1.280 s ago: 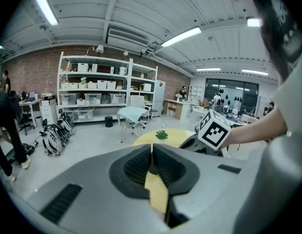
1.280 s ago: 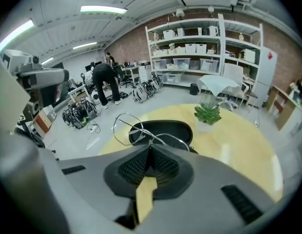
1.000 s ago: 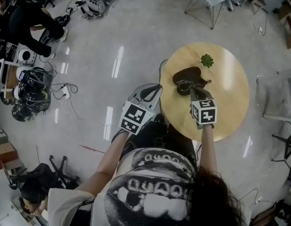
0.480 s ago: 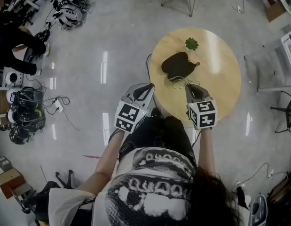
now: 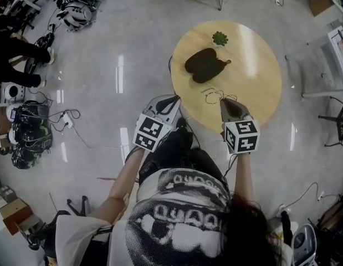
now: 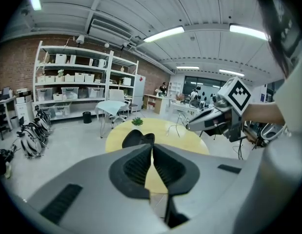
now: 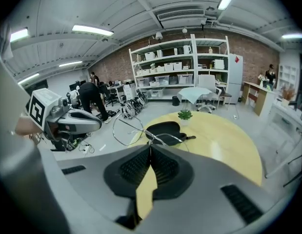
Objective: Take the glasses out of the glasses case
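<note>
An open black glasses case (image 5: 204,64) lies on the round wooden table (image 5: 254,65), with nothing in it that I can see. My right gripper (image 5: 221,100) is shut on the thin wire-framed glasses (image 5: 214,95) and holds them above the table, nearer me than the case. In the right gripper view the glasses (image 7: 133,128) stick out past the closed pads, in front of the case (image 7: 166,129). My left gripper (image 5: 175,99) hangs at the table's left edge, shut and with nothing in it. Its own view shows the case (image 6: 136,139) and the right gripper (image 6: 191,126) beyond.
A small green plant (image 5: 219,38) stands on the table just behind the case. Cables and headsets (image 5: 30,132) lie on the floor at the left, near a person in black (image 5: 16,49). A white rack (image 5: 340,49) stands to the right of the table.
My right gripper has drawn back from the case toward me and risen, bringing the glasses out with it. The left gripper has shifted slightly and sunk beside the table edge.
</note>
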`<state>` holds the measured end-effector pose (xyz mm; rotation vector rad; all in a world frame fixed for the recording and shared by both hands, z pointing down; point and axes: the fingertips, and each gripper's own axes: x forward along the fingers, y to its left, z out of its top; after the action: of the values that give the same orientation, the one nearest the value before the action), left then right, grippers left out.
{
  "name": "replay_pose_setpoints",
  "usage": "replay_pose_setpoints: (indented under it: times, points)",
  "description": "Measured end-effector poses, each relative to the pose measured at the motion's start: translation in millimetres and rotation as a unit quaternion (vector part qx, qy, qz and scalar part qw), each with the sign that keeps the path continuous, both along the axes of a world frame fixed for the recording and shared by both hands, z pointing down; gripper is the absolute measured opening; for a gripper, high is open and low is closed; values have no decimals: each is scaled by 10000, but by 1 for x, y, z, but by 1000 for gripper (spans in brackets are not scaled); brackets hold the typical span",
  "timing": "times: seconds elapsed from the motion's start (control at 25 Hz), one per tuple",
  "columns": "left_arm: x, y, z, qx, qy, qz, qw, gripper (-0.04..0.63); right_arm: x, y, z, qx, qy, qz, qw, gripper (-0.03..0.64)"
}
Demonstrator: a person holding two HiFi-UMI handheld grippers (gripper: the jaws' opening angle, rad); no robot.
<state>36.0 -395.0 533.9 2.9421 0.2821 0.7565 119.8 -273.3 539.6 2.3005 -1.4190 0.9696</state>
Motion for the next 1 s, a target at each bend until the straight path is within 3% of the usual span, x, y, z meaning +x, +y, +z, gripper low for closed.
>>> replay_pose_setpoints:
  times: [0.48,1.0]
  points:
    - [-25,60,-28,151,211,-108,9996,21,-41,67,-18,389,-19,93,9992,5]
    - [-91,139,-41,119,291,30,9995,20,-109,132,-20,612,-59,93,9981,3]
